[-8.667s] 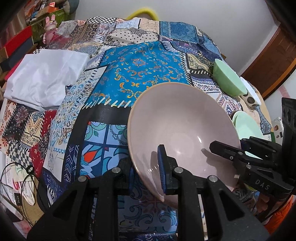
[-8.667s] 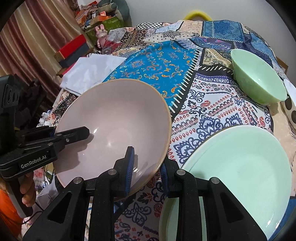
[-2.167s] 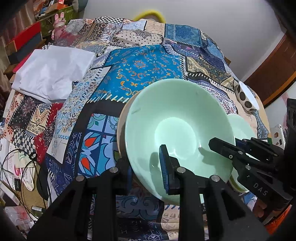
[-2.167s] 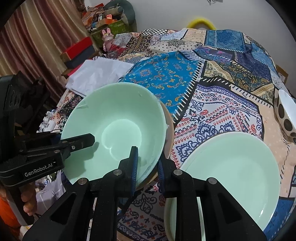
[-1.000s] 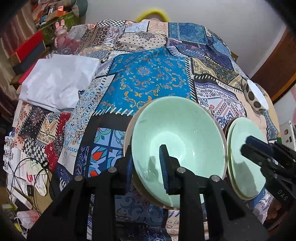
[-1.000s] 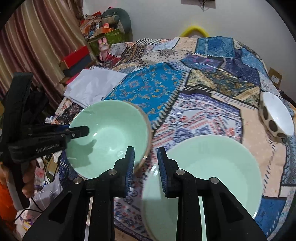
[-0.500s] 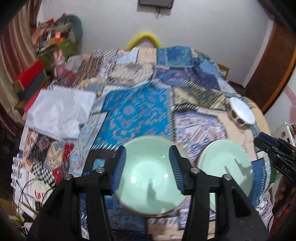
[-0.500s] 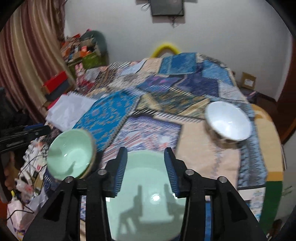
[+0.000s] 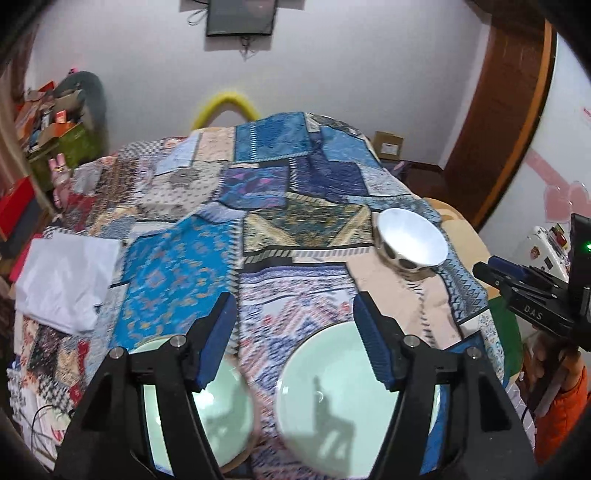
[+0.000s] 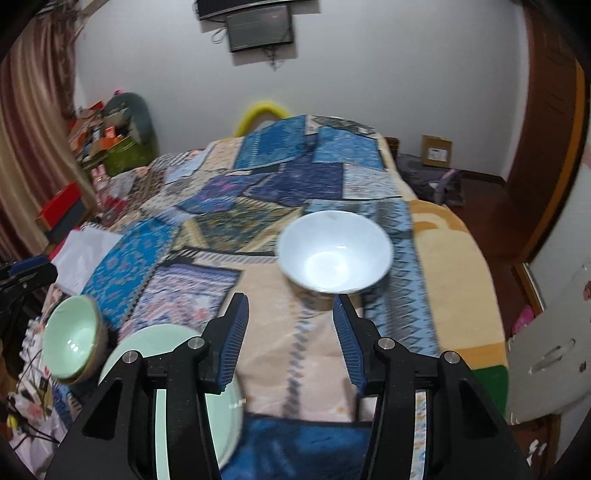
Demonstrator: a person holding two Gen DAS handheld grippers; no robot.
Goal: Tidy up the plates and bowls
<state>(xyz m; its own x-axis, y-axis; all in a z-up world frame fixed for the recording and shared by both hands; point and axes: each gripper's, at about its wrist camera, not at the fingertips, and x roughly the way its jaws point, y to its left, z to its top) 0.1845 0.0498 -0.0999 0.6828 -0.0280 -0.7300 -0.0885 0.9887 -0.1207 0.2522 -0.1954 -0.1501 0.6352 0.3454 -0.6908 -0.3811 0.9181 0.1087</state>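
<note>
Two mint green bowls, or rather one green bowl nested in a tan bowl, are sitting at the near left edge of a bed covered by a patchwork quilt. Just right of that stack, a pale green plate is lying flat on the quilt. Farther back and to the right of the plate, well apart from it, a white bowl with dark spots on its outside is standing upright.

Both grippers are hovering above the bed, gripping nothing. The left gripper has just been opening, and its blue-padded fingers are standing wide with only quilt showing between them. The right gripper has also just been opening, its fingers moderately apart and pointing towards the white bowl without touching it.

Left of the stack, folded white cloth is resting on the quilt. Beyond the bed, a dark screen is hanging on the white wall.
</note>
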